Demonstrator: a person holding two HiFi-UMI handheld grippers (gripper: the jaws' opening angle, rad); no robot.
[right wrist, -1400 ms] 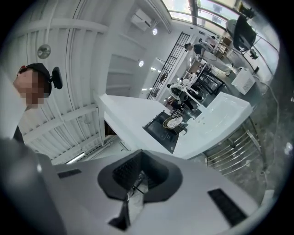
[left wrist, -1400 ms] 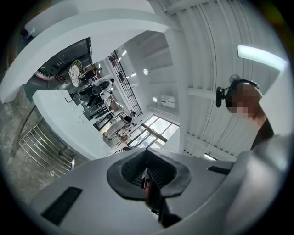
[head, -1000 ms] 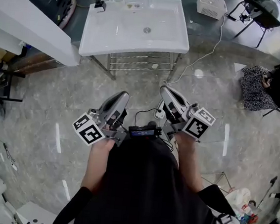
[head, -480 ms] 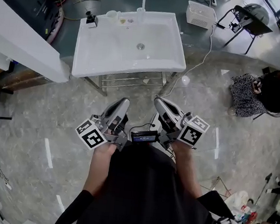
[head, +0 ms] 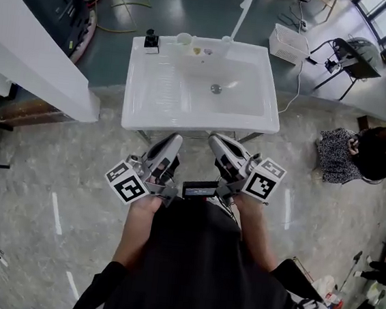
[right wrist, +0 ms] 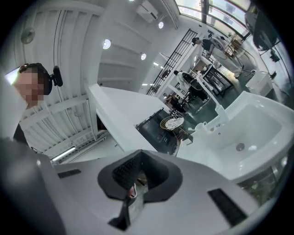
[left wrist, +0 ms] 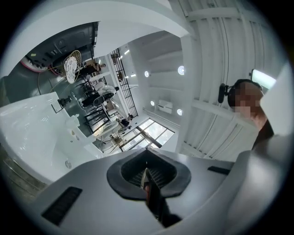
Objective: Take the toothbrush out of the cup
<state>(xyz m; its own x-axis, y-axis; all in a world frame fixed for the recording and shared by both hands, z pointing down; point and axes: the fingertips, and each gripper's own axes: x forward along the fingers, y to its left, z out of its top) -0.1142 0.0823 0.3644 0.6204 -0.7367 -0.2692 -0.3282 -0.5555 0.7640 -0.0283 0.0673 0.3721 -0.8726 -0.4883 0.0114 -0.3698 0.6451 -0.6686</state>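
White sink (head: 204, 83) lies ahead of my left gripper (head: 174, 140) and right gripper (head: 215, 141), both pinched shut and empty; reaching unopened, I'd likely knock the cup (head: 184, 40) over.

A small pale cup (head: 184, 40) was seen from above in the head view, set upright with its round mouth open upward on the back ledge of the white sink (head: 150, 108), within the left half of that ledge. It was placed between a small black object (head: 151, 40) near its left side and the tall faucet (head: 241, 11) farther off to its right, and it was touched by neither. The toothbrush could not be made out at that size, so whether it was stood in the cup could not be told.
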